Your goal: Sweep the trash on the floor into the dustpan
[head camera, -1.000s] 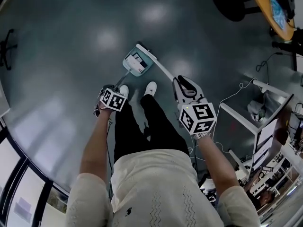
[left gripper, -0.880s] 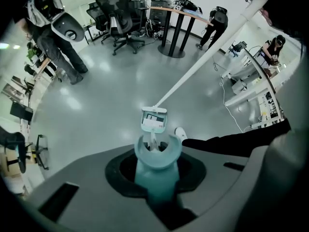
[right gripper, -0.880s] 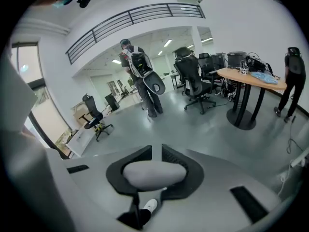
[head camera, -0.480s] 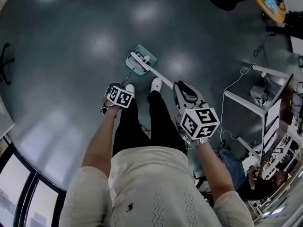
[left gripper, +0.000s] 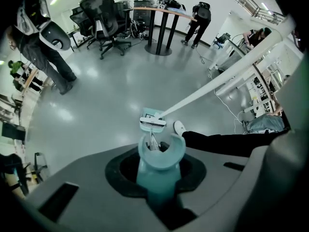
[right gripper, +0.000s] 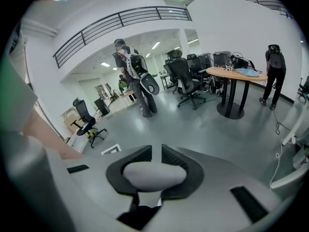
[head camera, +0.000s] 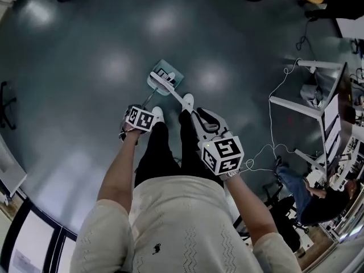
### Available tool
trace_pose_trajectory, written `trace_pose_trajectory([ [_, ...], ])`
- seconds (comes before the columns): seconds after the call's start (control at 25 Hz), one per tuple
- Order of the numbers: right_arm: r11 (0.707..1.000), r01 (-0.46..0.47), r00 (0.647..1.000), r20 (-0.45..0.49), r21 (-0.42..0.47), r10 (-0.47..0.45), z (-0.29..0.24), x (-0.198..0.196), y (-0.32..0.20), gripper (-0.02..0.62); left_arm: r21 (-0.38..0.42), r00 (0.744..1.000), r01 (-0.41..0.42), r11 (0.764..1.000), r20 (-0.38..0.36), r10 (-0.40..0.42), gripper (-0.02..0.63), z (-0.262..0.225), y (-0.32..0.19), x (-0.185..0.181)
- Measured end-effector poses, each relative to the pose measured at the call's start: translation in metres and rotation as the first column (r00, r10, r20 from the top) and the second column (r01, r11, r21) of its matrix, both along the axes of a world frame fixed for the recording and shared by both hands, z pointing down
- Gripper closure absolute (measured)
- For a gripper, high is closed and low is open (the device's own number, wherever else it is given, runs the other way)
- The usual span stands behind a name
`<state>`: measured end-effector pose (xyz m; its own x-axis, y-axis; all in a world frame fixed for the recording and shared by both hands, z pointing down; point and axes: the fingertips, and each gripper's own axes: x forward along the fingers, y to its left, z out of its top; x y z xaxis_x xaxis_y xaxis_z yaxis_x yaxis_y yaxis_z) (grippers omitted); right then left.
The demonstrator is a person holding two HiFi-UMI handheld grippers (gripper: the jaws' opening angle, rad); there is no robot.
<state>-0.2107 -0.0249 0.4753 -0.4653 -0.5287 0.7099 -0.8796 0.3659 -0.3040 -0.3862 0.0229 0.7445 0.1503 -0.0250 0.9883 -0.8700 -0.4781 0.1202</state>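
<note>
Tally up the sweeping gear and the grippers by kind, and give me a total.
Dustpan: 1, teal, resting on the floor
Broom: 1, white handle, head at the dustpan
Grippers: 2, left gripper shut on the dustpan's handle, right gripper shut on the broom's handle
Total: 4

Glossy grey floor (head camera: pixel 85 67), office chairs (left gripper: pixel 104 13), round table (right gripper: pixel 226 74)
</note>
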Motion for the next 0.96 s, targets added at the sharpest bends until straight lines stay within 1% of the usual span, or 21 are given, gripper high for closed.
trace_pose_trajectory([
  [0.16, 1.0, 0.001, 1.0, -0.005, 0.002, -0.001, 0.001, -0.007, 0.004, 0.526, -0.006, 1.0, -0.001, 1.0, 0.0, 0.001, 0.517, 0.001, 0.001, 0.001],
  [0.48, 1.0, -0.028, 1.0, 0.0, -0.004, 0.028, 0.0, 0.001, 0.008, 0.526, 0.013, 1.0, -0.017, 1.0, 0.011, 0.016, 0.517, -0.002, 0.001, 0.005],
  [0.64, 1.0, -0.026, 1.0, 0.0, -0.006, 0.026, 0.005, -0.002, 0.01, 0.526, 0.007, 1.0, -0.012, 1.0, 0.008, 0.012, 0.517, 0.003, 0.005, 0.002],
  [0.96, 1.0, -0.012, 1.0, 0.001, 0.0, 0.012, -0.001, -0.008, 0.008, 0.526, 0.01, 1.0, -0.01, 1.0, 0.013, 0.01, 0.517, -0.002, 0.007, -0.001],
])
